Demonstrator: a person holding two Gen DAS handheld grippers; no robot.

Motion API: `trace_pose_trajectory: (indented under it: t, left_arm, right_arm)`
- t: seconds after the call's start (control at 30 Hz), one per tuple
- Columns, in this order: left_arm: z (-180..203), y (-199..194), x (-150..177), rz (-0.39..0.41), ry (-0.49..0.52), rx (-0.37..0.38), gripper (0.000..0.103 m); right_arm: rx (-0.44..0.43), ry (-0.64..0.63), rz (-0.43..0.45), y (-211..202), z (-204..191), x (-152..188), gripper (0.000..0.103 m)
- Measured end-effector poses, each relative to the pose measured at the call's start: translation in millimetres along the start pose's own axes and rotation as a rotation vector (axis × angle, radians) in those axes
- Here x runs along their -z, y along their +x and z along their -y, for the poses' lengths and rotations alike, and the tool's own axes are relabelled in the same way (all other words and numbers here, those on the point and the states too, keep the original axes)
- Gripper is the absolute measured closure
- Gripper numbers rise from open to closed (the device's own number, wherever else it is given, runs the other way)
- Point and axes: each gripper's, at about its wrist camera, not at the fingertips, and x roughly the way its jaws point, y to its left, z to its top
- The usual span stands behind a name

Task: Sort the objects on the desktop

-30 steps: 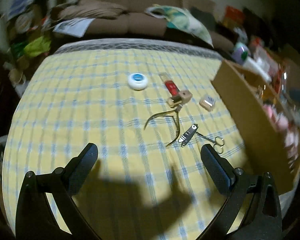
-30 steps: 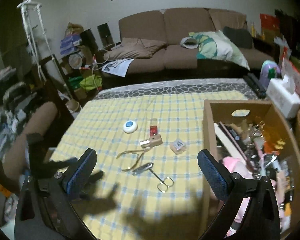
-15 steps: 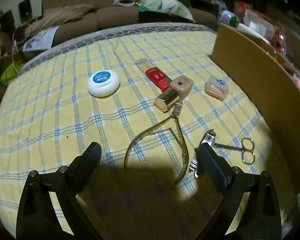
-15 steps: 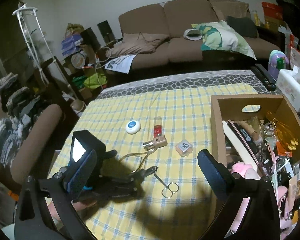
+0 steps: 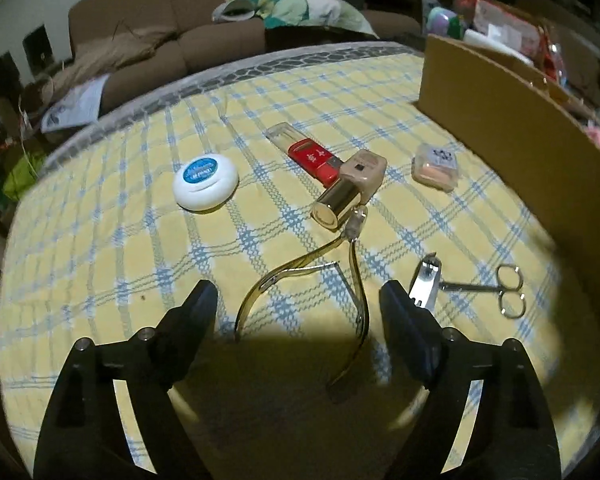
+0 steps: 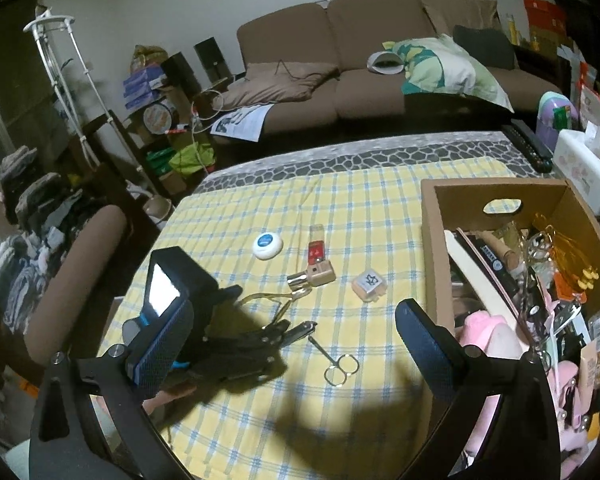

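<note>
On the yellow checked tablecloth (image 5: 100,240), going from the left, a round white floss case (image 5: 205,187) lies well ahead of the left gripper (image 5: 298,306). That claw hangs low over the cloth, its jaws closing but apart, and the gold cuticle nippers (image 5: 320,276) lie between its fingers, handles toward the camera, untouched by either pad. Past the nippers' tip sit a gold-capped bottle (image 5: 348,190) and a red case (image 5: 312,159). Just beside the right-hand finger lies a nail clipper (image 5: 426,282), then small scissors (image 5: 496,290) and the cardboard box (image 5: 520,136). The right gripper (image 6: 294,346) hovers higher, jaws wide and empty.
</note>
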Motion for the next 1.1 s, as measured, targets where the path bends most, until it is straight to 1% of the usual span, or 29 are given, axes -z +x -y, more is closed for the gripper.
trace_pose_trajectory:
  t: [0.03,0.07,0.1,0.23,0.37,0.5,0.53,0.57,0.6,0.67,0.7,0.77,0.8,0.83,0.87,0.9,0.93,0.97,1.03,1.1]
  left_arm:
    - [-1.9,0.2,-0.2,0.006,-0.006,0.012,0.026]
    - [-3.2,-1.6,0.7,0.016,-0.006,0.014,0.042]
    - [-4.5,-4.0,1.4,0.022,-0.012,0.027,0.045]
    - [-10.8,-11.8,6.0,0.002,-0.060,0.060,0.045]
    - [-17.0,-32.1,15.6,-0.016,-0.076,0.043,0.045]
    - [-32.0,-60.3,29.5,-0.021,-0.165,0.048,0.046]
    - [-34.8,-68.6,33.0,-0.020,-0.187,0.046,0.060]
    - [-37.2,-78.8,36.4,-0.013,-0.211,0.061,0.083]
    - [-39.9,-86.9,39.1,-0.013,-0.242,0.063,0.100]
    - [-44.9,-101.2,44.5,-0.001,-0.302,0.073,0.100]
    - [-46.1,-105.0,48.1,0.001,-0.313,0.075,0.099]
    - [-44.8,-105.9,57.3,-0.005,-0.314,0.057,0.095]
    - [-45.5,-104.7,60.6,-0.010,-0.317,0.057,0.085]
    - [-46.9,-103.7,63.7,-0.015,-0.322,0.045,0.065]
    - [-48.4,-104.4,65.4,-0.004,-0.323,0.021,0.053]
    - [-49.8,-107.0,67.0,0.021,-0.323,-0.004,0.037]
    - [-51.0,-108.7,66.6,0.045,-0.316,-0.025,0.029]
    - [-51.4,-107.5,64.5,0.055,-0.297,-0.041,0.028]
    - [-47.7,-98.3,58.9,0.049,-0.242,-0.061,0.027]
    - [-38.5,-83.0,55.4,0.016,-0.177,-0.091,0.027]
  right_arm:
    - [-0.003,0.002,-0.001,0.1,0.1,-0.2,0.000]
    - [-0.006,0.002,-0.002,0.1,-0.1,-0.2,0.000]
    - [-0.008,0.002,-0.002,0.2,-0.1,-0.2,0.000]
    - [0.000,0.003,-0.009,3.4,2.6,-1.0,0.000]
    - [-0.025,0.014,-0.014,4.5,2.3,-1.1,0.000]
    - [-0.055,0.009,-0.037,11.8,-4.4,0.4,0.000]
    - [-0.069,0.015,-0.045,15.3,-6.1,1.3,0.000]
    - [-0.078,0.022,-0.051,17.8,-6.6,1.7,0.000]
    - [-0.096,0.035,-0.059,21.6,-7.1,2.4,0.000]
    - [-0.118,0.061,-0.064,24.3,-6.8,2.2,0.000]
    - [-0.131,0.085,-0.062,25.0,-4.7,0.0,0.000]
    - [-0.132,0.115,-0.056,23.9,-0.1,-2.3,0.000]
    - [-0.130,0.125,-0.052,22.2,1.8,-3.1,0.000]
    - [-0.128,0.133,-0.048,19.0,4.0,-3.3,0.000]
    - [-0.125,0.137,-0.044,16.9,4.0,-3.4,0.000]
    - [-0.124,0.134,-0.040,14.7,2.5,-2.8,0.000]
    - [-0.122,0.130,-0.040,14.0,1.1,-2.4,0.000]
    - [-0.119,0.122,-0.043,14.3,-1.2,-2.3,0.000]
    - [-0.106,0.094,-0.053,17.5,-7.0,-2.4,0.000]
    - [-0.094,0.080,-0.063,23.3,-9.5,-2.5,0.000]
